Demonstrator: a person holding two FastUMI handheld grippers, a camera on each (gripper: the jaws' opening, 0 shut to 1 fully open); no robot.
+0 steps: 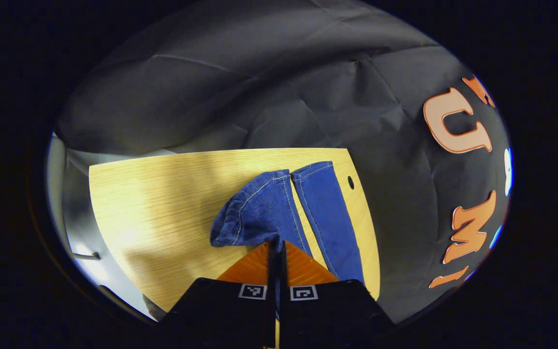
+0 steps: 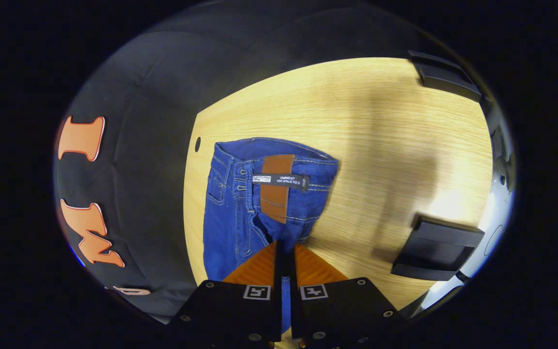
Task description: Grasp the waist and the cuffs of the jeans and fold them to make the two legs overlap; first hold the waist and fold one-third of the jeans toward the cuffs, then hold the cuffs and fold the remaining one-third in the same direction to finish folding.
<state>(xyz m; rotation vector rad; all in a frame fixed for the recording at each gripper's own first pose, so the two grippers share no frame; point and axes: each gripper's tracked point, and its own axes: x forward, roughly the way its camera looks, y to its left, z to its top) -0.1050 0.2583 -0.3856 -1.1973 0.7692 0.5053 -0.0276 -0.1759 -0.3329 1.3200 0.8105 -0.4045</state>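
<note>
Blue jeans lie on a light wooden table. In the left gripper view the two legs run away from me, and the near leg's cuff is lifted and curled. My left gripper is shut on that cuff's denim, orange fingers pinched together. In the right gripper view the waist with a brown leather patch and a black tag is raised. My right gripper is shut on the waist fabric, and denim shows between its fingers.
The wooden table has bare surface right of the jeans, and a small hole near its far edge. Two black blocks sit at the table's right side in the right gripper view. The black cloth wall stands close behind the jeans.
</note>
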